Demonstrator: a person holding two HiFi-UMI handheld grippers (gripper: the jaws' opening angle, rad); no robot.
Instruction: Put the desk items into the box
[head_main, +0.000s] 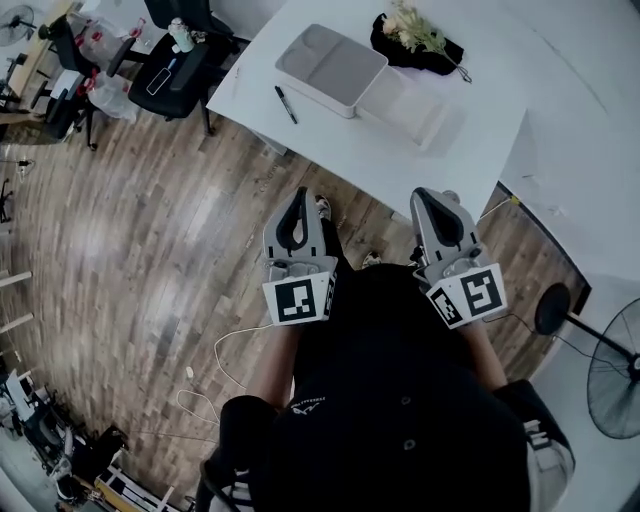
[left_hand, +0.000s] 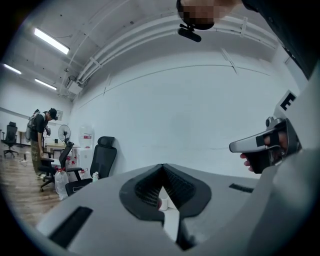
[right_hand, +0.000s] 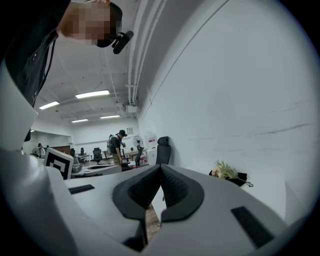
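**Item 1. Marker pen (head_main: 286, 104).** Lies on the white tabletop (head_main: 400, 150), upper centre of the head view, just left of the box (head_main: 330, 68).
- Handling (judged): light, stiff, with a smooth round barrel that is likely to roll or slip.
- Best hold: across the middle of the barrel.

**Item 2. Flower sprig (head_main: 412, 28).** Rests on a black pouch (head_main: 445, 55) near the top edge, right of the box.
- Handling (judged): very light, soft and easily crushed.
- Best hold: low on the stems, or lift it by the pouch.

**Item 3. Box.** Pale and rectangular, with a translucent piece (head_main: 420, 115) touching its right side. I cannot tell whether that piece is a lid or a tray, nor whether the box stands open.

**Item 4. Left gripper (head_main: 300, 195).** Sits lower centre of the frame, in front of the person's body and over the wooden floor (head_main: 150, 250).
- Points roughly level toward the tabletop and stops short of its near edge.
- The jaws are closed tip to tip and hold nothing, as the left gripper view confirms.

**Item 5. Right gripper (head_main: 424, 197).** Sits beside the left one, in the same pose and near the tabletop's edge.
- The jaws are closed and hold nothing.
- The sprig shows at the right of the right gripper view, well apart from the gripper.
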